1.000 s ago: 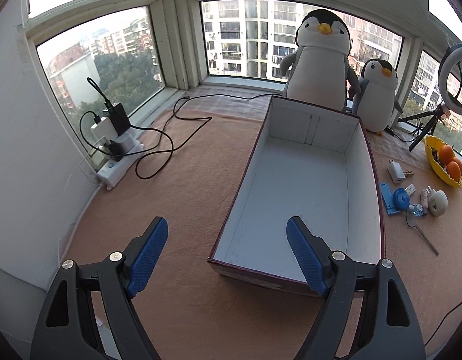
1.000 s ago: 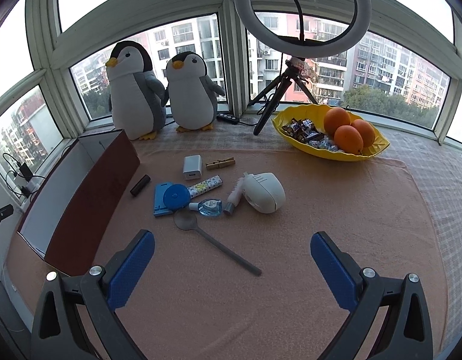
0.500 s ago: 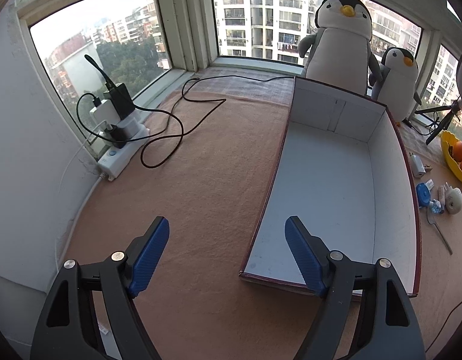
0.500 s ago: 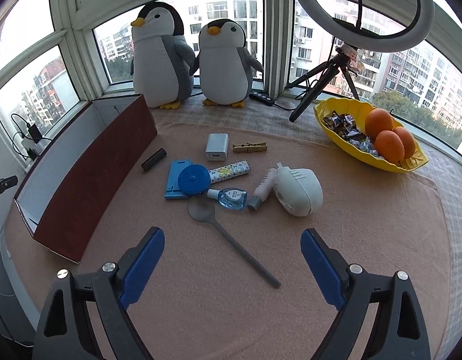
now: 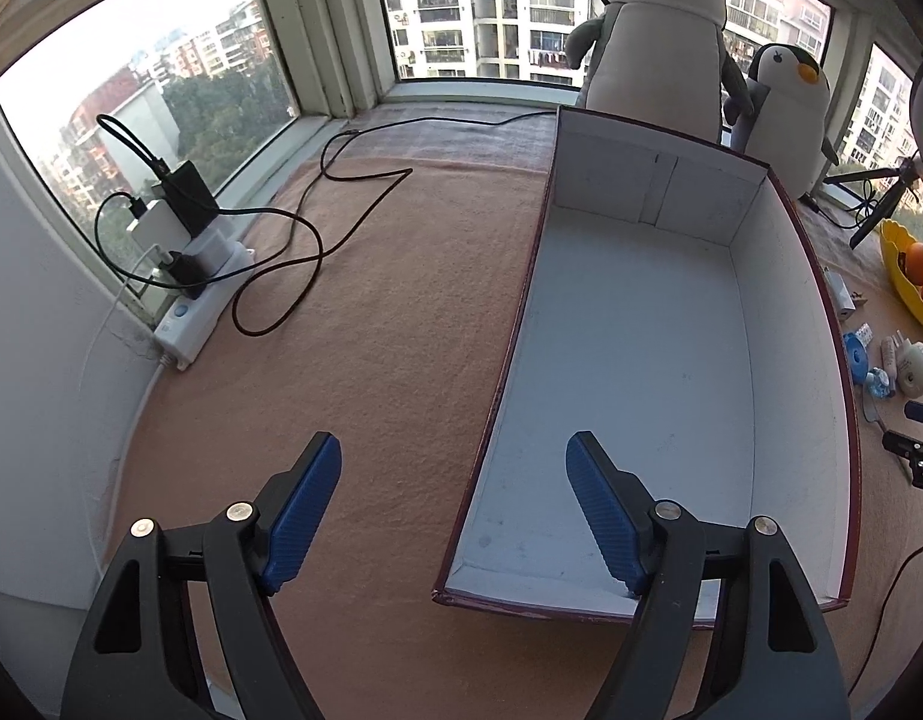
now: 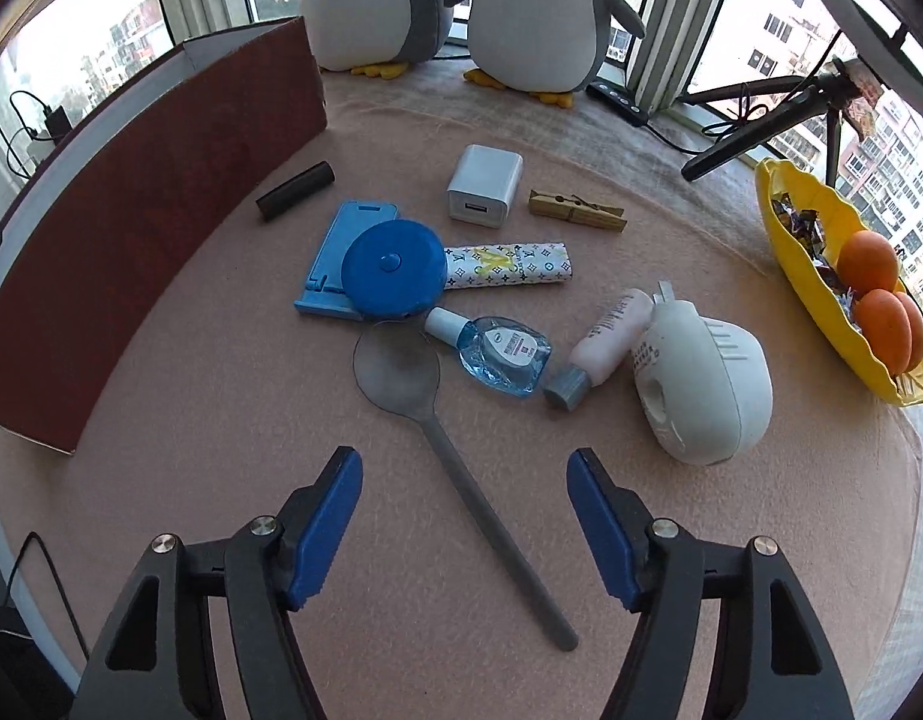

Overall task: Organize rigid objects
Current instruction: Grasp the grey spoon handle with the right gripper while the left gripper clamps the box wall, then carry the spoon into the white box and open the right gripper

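A big open box (image 5: 641,360) with white inside and dark red outer walls fills the right half of the left wrist view; nothing lies in it. In the right wrist view its red wall (image 6: 131,240) curves down the left edge. The left gripper (image 5: 452,516) hovers at the bottom of its frame with its jaws spread wide and holding nothing, one finger over the cloth, the other over the box's near corner.

The things to sort lie in a loose cluster at the middle of the right wrist view: a white egg-shaped gadget (image 6: 701,384) at right, a blue phone stand (image 6: 335,264) with a round blue tape measure (image 6: 394,270) lying on it, a long grey spoon (image 6: 437,420), a white charger cube (image 6: 484,193), a patterned tube (image 6: 509,264), a pink bottle (image 6: 605,342), a clear blue bottle (image 6: 497,351), a clothespin (image 6: 575,211) and a black stick (image 6: 294,191) near the box wall.

The right gripper (image 6: 464,516) is wide open and empty, low centre, with the spoon's handle running between its fingers. This looks like the first pick: next it should drop onto the handle, close, then carry the spoon left over the box wall.
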`<state>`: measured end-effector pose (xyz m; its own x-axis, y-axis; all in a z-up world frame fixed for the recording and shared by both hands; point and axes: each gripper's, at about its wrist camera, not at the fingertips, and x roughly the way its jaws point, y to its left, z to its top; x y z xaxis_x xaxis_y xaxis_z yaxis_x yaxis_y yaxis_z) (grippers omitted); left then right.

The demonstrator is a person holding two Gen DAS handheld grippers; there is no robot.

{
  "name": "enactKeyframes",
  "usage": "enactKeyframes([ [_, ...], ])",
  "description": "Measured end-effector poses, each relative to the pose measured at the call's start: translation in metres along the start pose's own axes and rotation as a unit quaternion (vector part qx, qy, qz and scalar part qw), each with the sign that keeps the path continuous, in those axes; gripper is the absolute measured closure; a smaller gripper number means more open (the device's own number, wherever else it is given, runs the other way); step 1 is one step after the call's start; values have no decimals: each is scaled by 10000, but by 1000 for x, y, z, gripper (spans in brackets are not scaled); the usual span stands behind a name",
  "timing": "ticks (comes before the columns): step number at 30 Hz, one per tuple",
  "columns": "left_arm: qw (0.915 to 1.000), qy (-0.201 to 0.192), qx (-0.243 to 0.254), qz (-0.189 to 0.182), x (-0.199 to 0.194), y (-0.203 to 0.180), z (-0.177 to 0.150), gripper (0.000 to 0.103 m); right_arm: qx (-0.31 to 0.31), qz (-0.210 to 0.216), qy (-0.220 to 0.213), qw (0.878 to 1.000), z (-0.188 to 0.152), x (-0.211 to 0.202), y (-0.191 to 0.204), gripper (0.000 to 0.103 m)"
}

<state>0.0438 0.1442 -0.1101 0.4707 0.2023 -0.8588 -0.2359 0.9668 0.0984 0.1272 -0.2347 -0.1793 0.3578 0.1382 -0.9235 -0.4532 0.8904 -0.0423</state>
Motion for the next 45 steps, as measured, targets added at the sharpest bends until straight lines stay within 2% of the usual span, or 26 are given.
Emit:
enactKeyframes([
  [3, 9998, 33, 173, 44, 3, -5, 1, 25, -28, 66, 163, 9998, 6, 13, -3, 39],
  [7, 9996, 160, 233, -27, 10, -7, 3, 25, -77, 171, 392, 9991, 10, 26, -8, 54],
  [9, 9995, 211, 235, -58, 13, -8, 3, 25, -86, 252, 423, 9987, 10, 27, -8, 55],
  [11, 9995, 246, 212, -66, 15, -7, 3, 26, -151, 279, 447, 9985, 10, 26, -6, 63],
  [13, 9994, 280, 186, -80, 17, -6, 4, 29, -178, 297, 459, 9983, 10, 24, -4, 77],
  [16, 9994, 309, 116, -112, 20, -2, 4, 33, -121, 370, 458, 9982, 8, 23, -3, 88],
  [21, 9994, 322, 24, -144, 23, 2, 5, 42, 133, 454, 367, 9982, 3, 19, -6, 93],
  [32, 9986, 402, -129, -334, 34, 5, 4, 88, 492, 478, 186, 9975, -1, 9, -11, 99],
  [35, 9987, 364, -80, -337, 34, 0, 4, 94, 573, 475, 107, 9972, 0, 1, -13, 100],
  [45, 9987, 291, -89, -398, 34, 1, 4, 95, 637, 551, -207, 9962, 7, -29, -6, 100],
])
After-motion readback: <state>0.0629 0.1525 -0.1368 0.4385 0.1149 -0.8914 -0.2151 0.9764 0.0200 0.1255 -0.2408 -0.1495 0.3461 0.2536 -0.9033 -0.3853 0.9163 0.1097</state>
